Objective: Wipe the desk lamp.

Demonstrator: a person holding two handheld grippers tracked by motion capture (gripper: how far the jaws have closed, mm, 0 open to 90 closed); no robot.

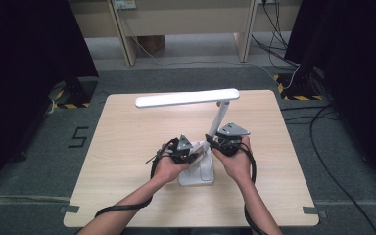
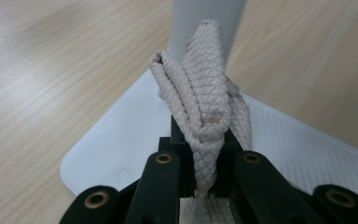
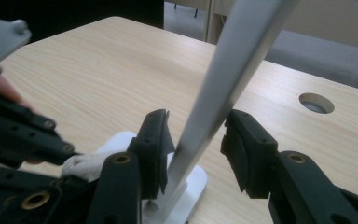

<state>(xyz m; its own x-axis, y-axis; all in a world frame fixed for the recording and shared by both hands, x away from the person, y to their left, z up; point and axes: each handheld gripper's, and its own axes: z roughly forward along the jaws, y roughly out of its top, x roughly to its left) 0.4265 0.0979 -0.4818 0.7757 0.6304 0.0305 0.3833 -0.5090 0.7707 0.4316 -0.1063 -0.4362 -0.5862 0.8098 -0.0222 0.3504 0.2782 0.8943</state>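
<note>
Right gripper view: the lamp stem [image 3: 223, 88] rises slanted between the right tongs [image 3: 196, 149], apart either side, one pad touching. Left tongs [image 2: 205, 182], clamped on a folded cloth [image 2: 200, 102], hover over the lamp base [image 2: 121, 149] on the worktop [image 1: 127, 147].
</note>
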